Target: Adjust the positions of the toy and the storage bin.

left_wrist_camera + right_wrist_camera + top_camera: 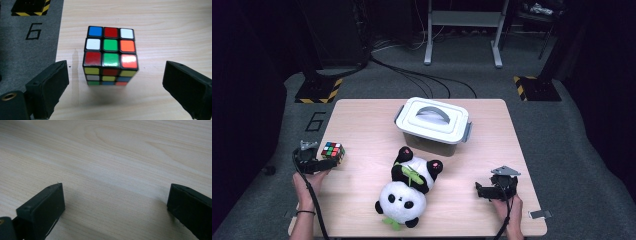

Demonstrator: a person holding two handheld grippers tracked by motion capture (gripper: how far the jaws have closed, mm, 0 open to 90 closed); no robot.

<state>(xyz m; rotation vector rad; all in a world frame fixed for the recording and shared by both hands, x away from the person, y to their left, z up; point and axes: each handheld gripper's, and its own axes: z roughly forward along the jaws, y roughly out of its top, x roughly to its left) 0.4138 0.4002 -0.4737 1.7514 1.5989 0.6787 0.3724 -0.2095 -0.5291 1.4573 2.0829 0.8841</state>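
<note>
A scrambled colour cube (110, 55) stands on the wooden table (162, 22) near its left edge, also seen as the cube (333, 151) in the high view. My left gripper (116, 72) is open around it, with a gap between each jaw and the cube's sides. In the high view the left gripper (323, 164) lies just in front of the cube, held by a hand. My right gripper (482, 191) rests low at the table's front right. The right gripper (115, 192) is open with only bare wood between its jaws.
A plush panda (409, 187) lies on its back at the front middle of the table. Behind it stands a white lidded box (433, 125) with a grey handle. A grey floor (30, 55) marked with a 6 lies past the left edge.
</note>
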